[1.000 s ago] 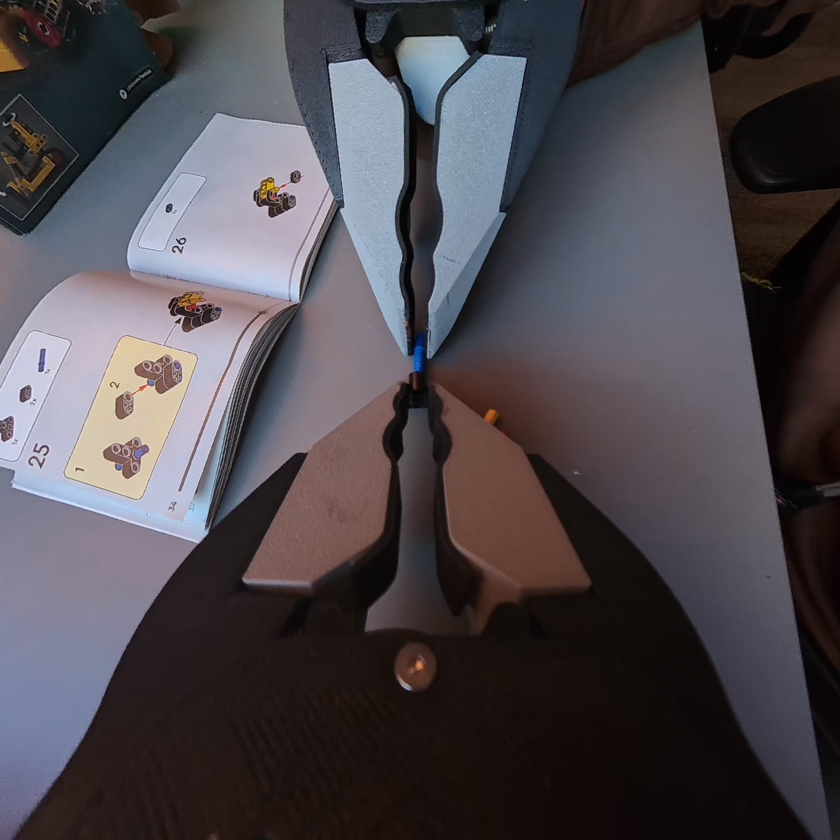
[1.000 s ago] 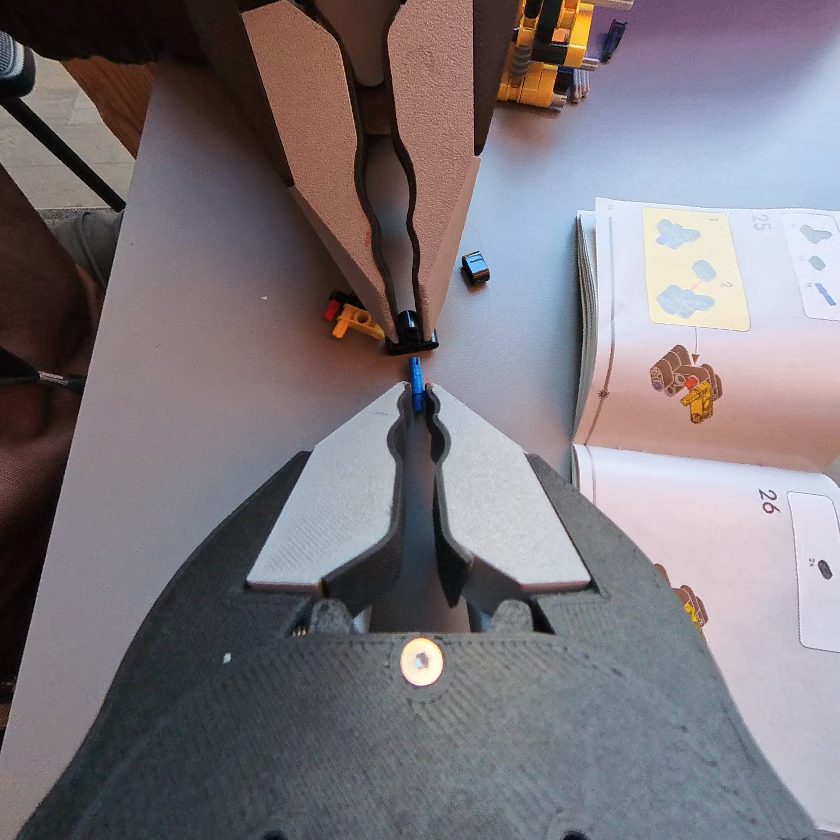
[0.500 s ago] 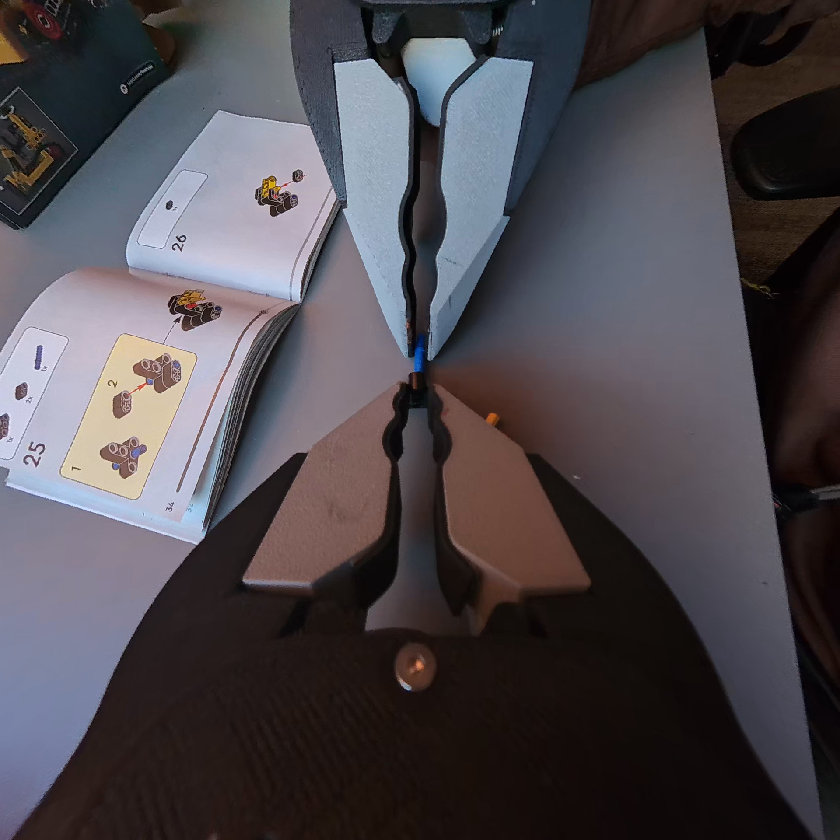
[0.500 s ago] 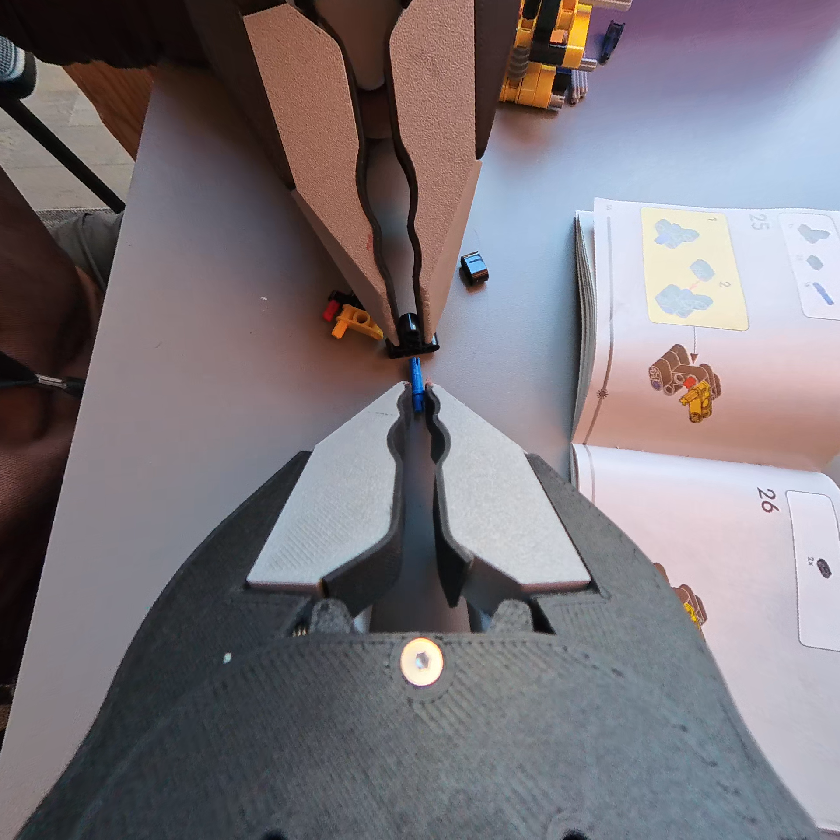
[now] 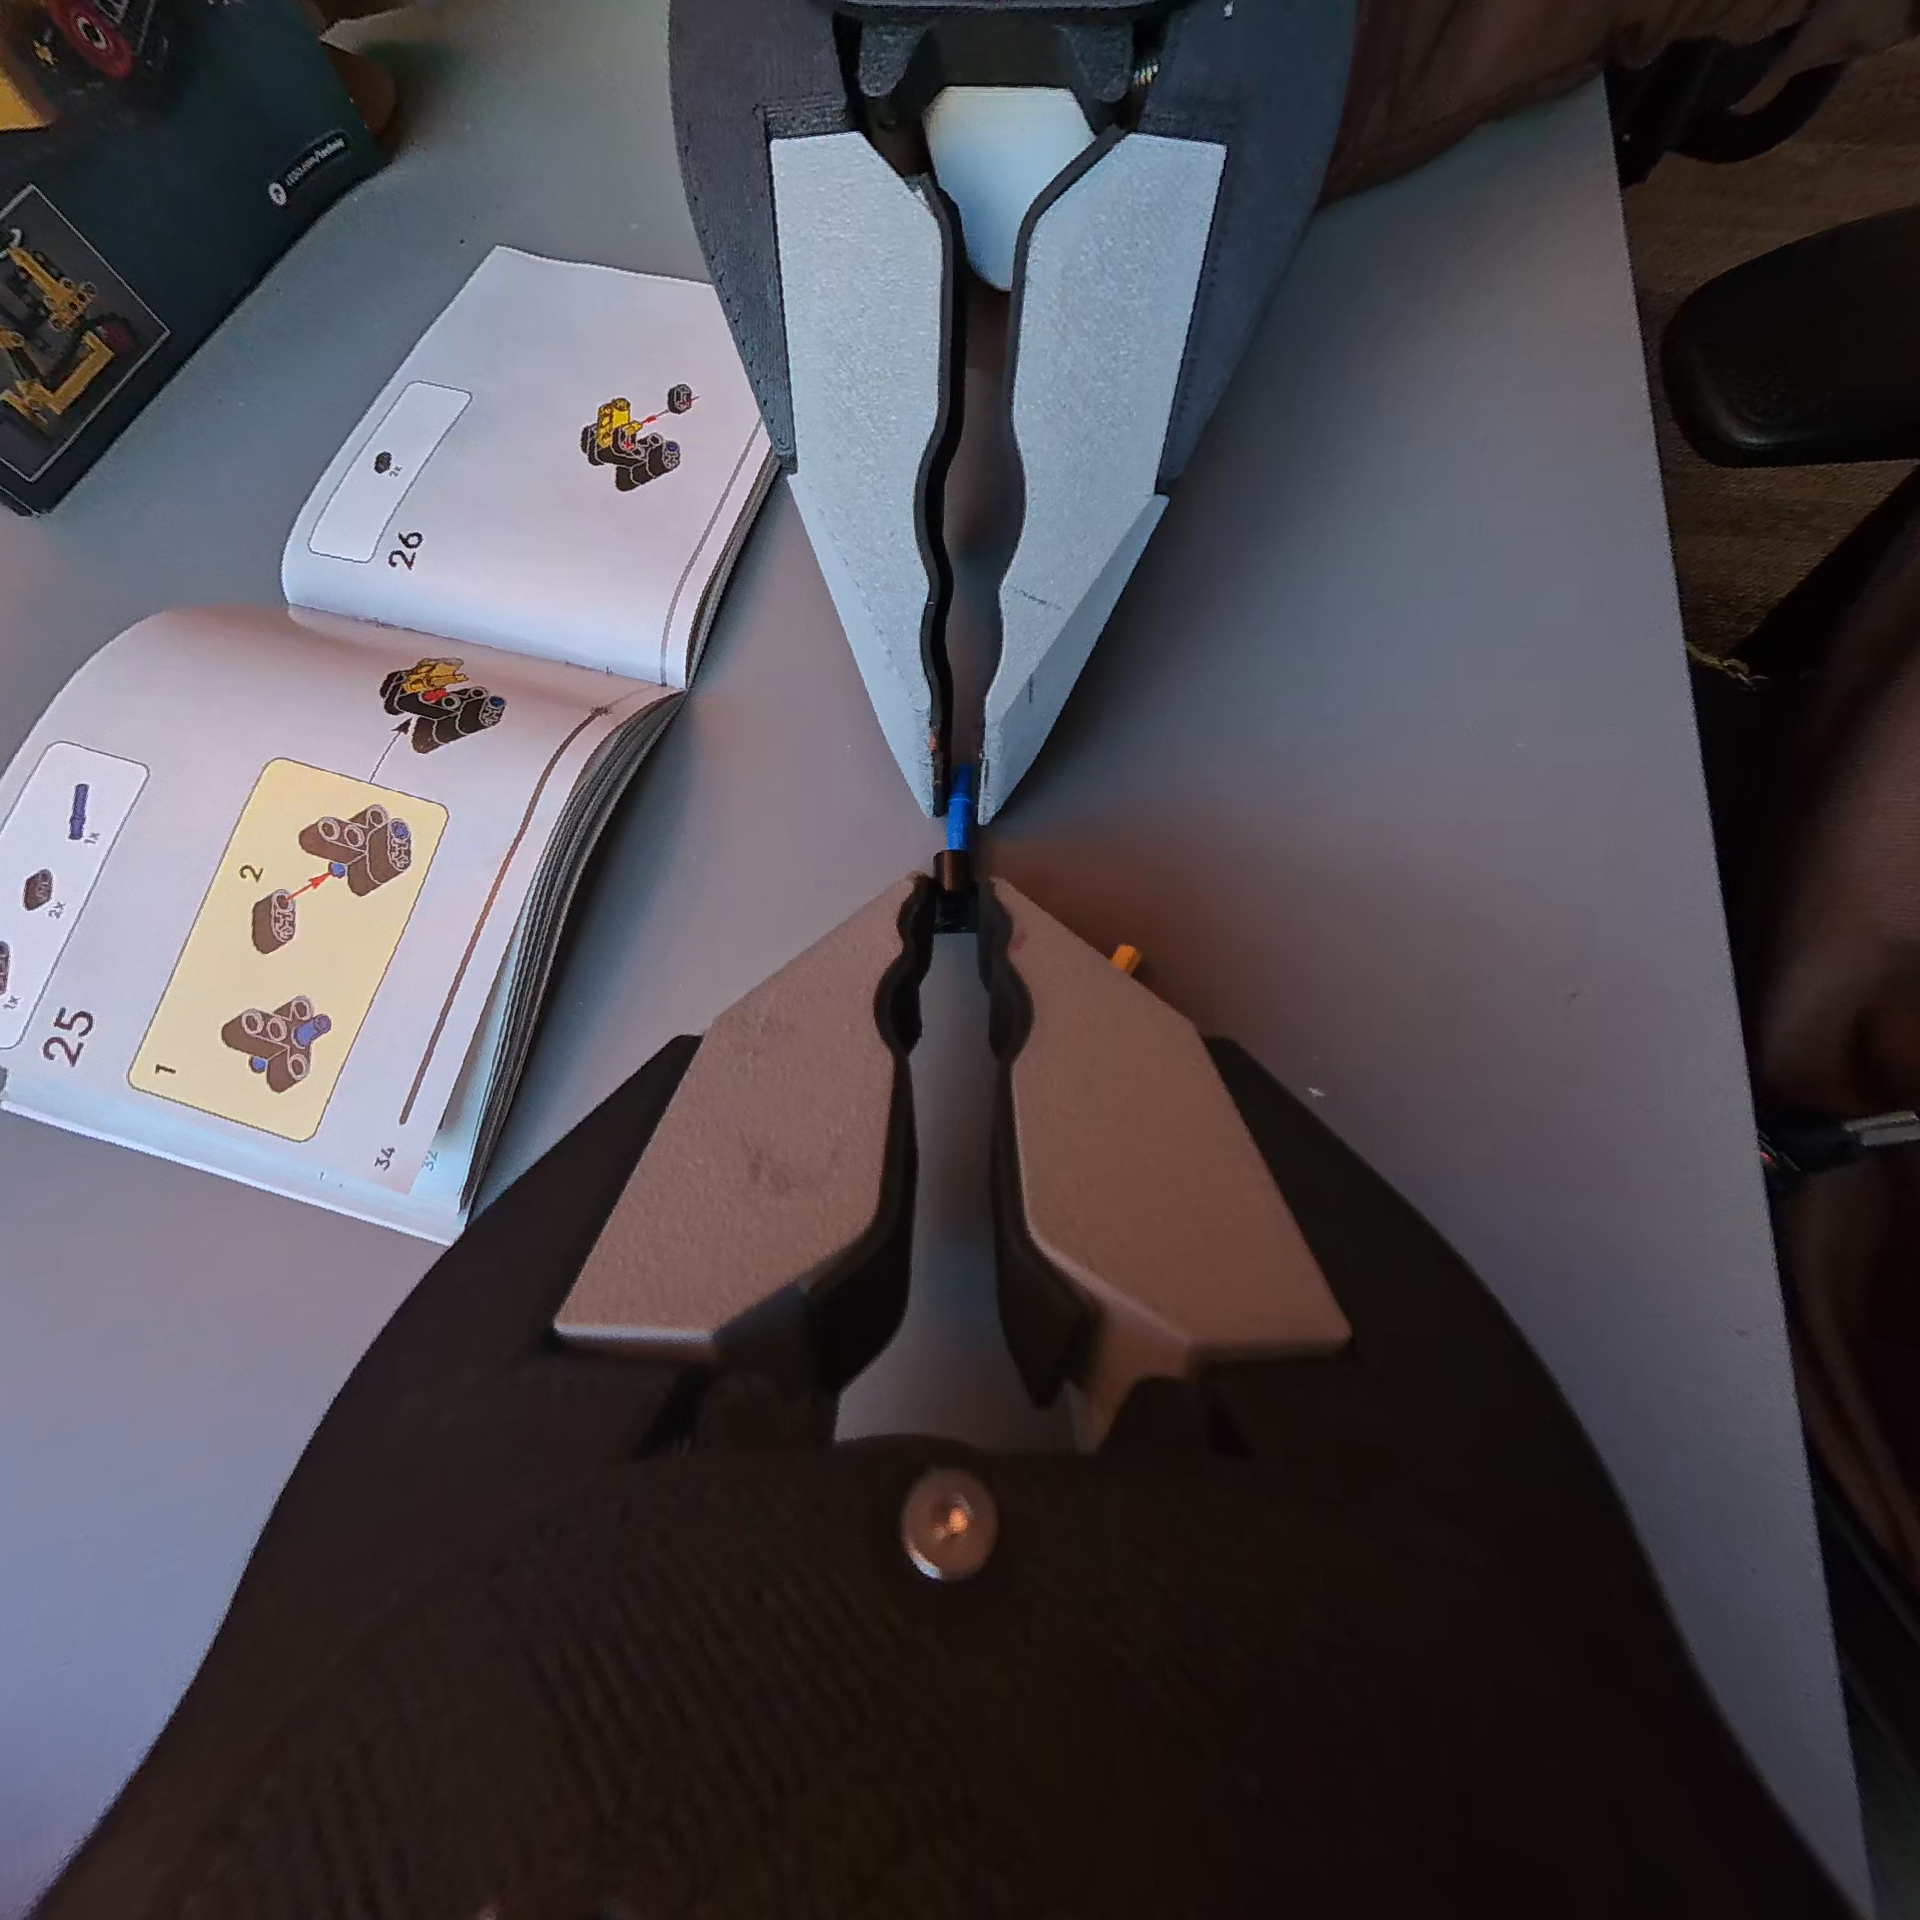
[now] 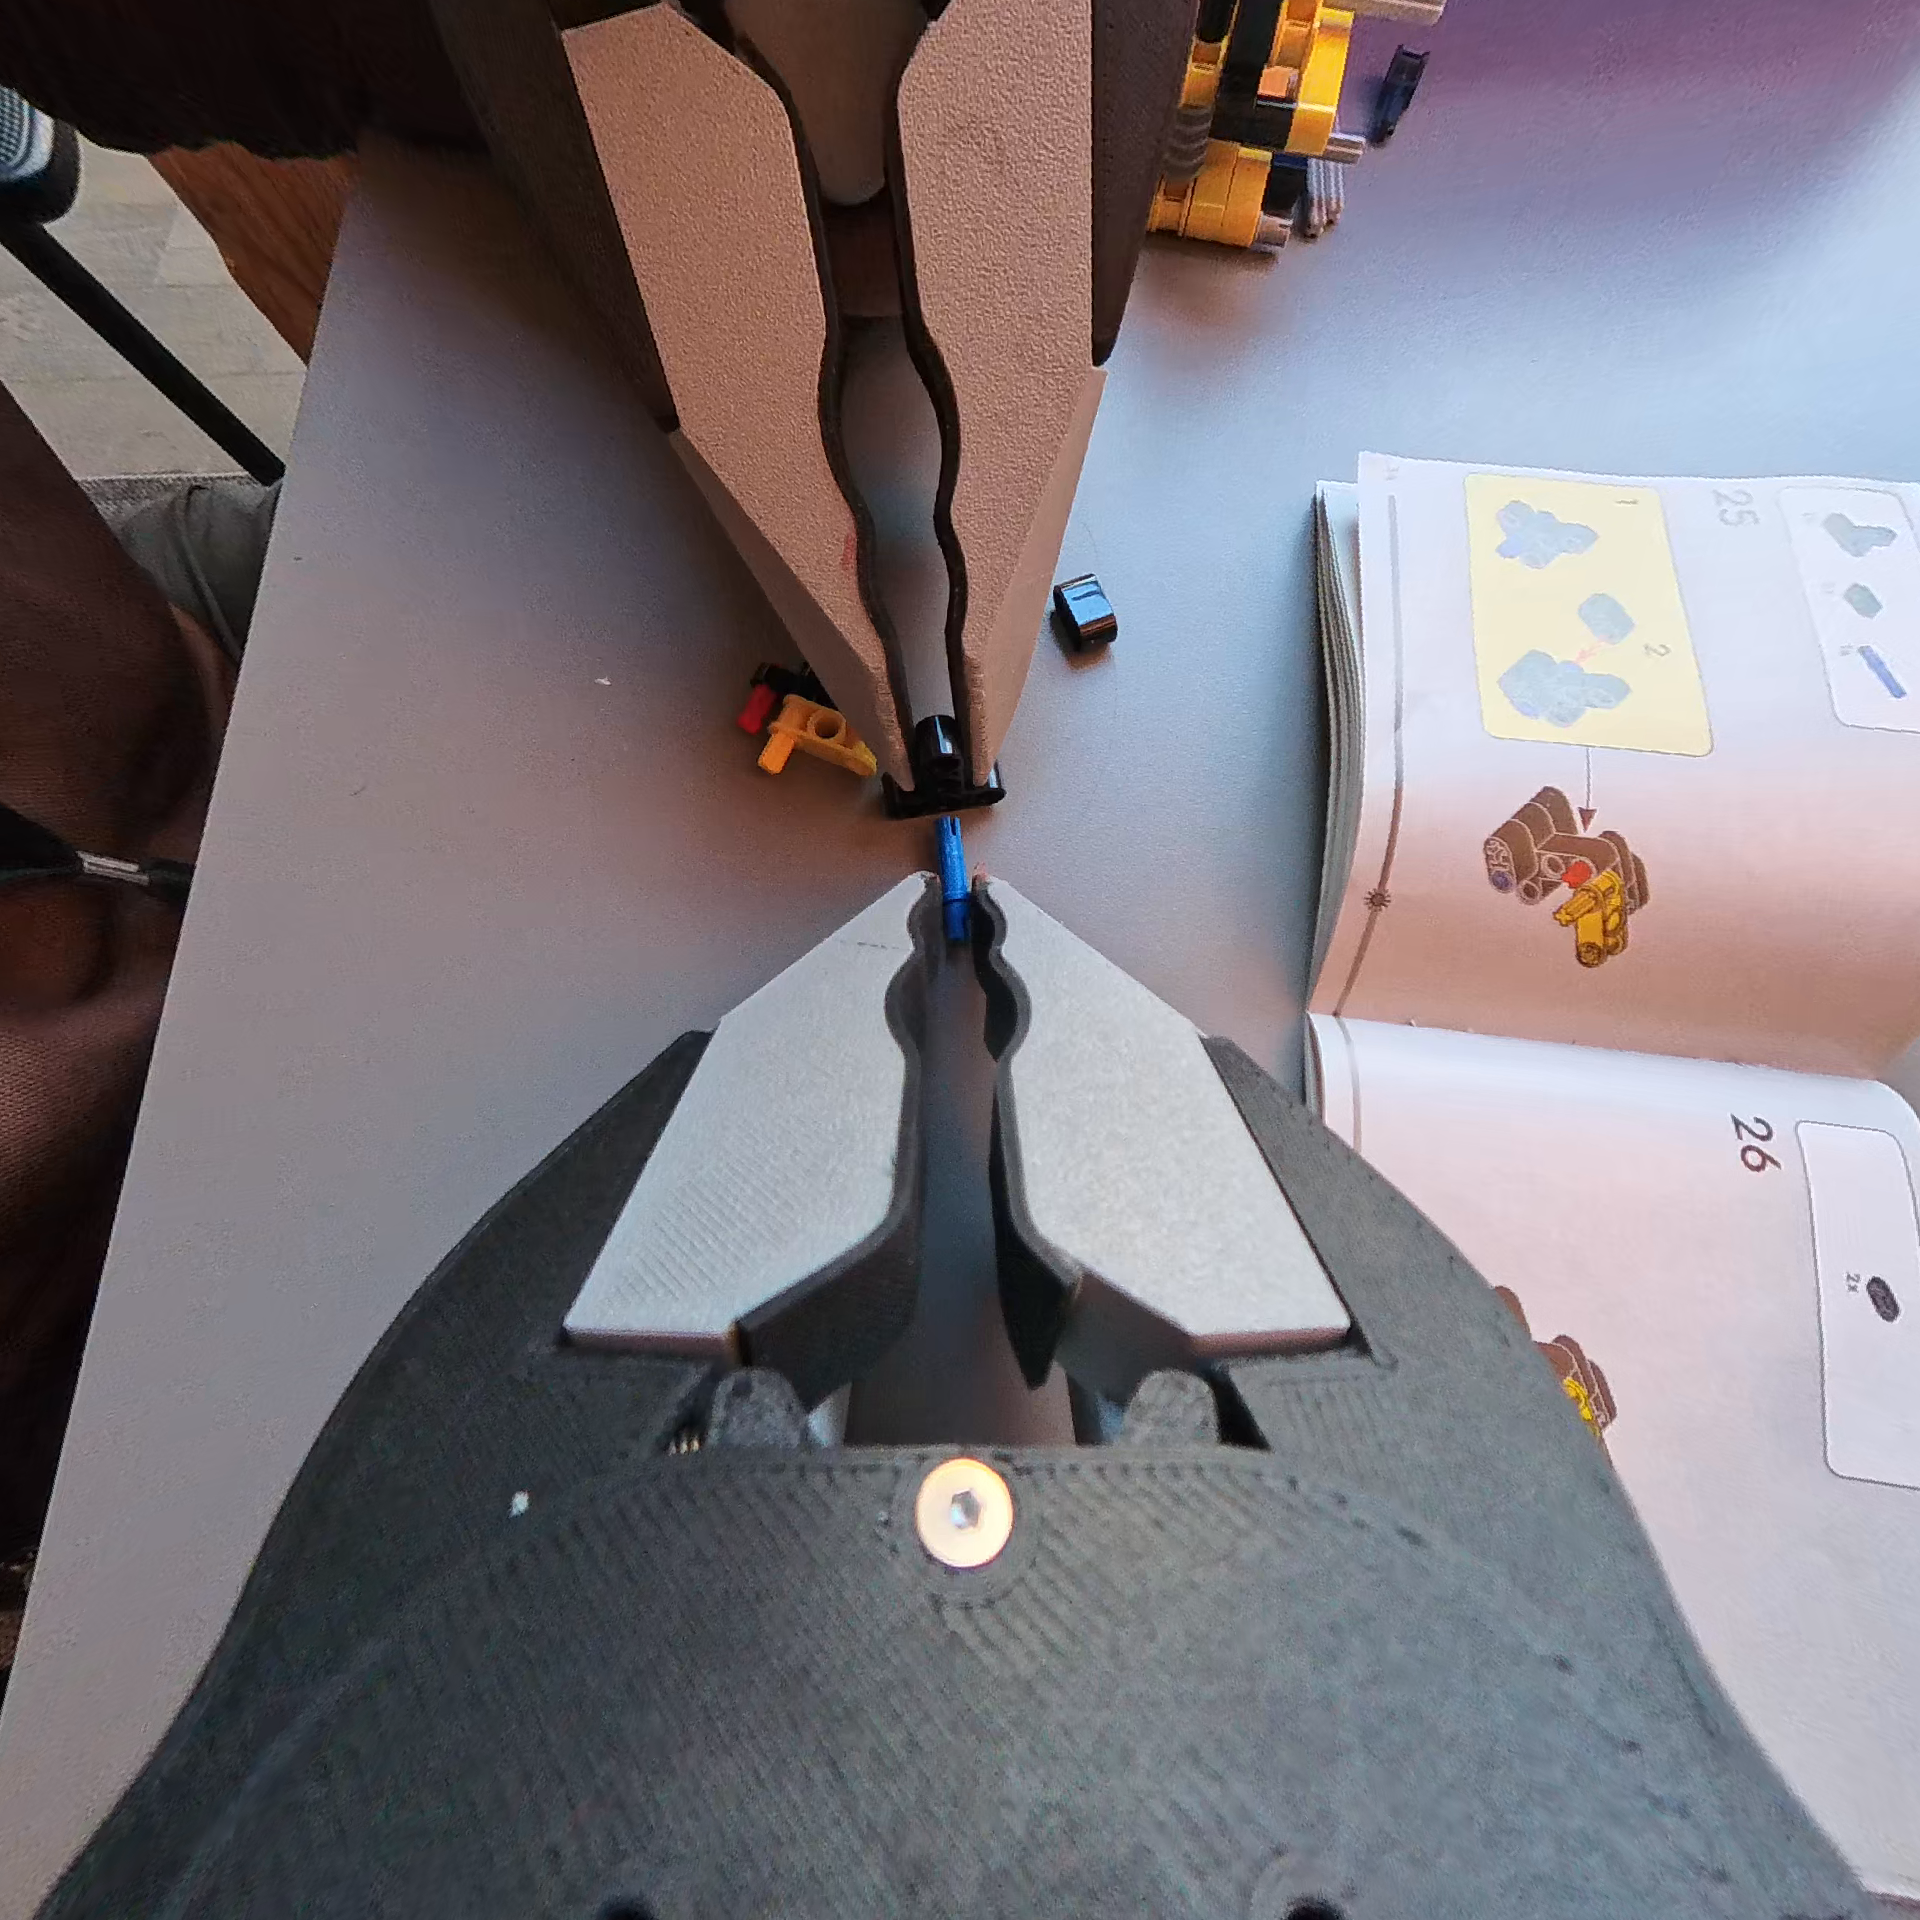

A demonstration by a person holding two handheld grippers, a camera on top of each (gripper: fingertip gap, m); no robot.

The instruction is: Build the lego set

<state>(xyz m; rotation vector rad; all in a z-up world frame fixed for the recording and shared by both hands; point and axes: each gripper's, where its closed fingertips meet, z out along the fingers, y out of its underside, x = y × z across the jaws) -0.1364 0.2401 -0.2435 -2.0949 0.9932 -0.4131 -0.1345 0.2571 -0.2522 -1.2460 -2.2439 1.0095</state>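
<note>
Now left gripper (image 5: 951, 902) pinches black piece (image 5: 949, 883) | right gripper (image 6: 954, 896) pinches blue pin (image 6: 950, 871) | pin tip just beside black piece, over gray table (image 6: 499, 935) | open booklet (image 6: 1579, 790) nearby

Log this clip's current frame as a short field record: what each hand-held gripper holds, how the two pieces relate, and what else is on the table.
left hand-held gripper: shut on black connector
right hand-held gripper: shut on blue pin
alignment: tips face each other, pin aimed at the connector
contact: pin tip at the connector; whether seated cannot be told
loose parts: yellow piece, red piece, small black piece
instruction booklet: lying open
yellow model: partly built, far side of table
box: table corner
</note>
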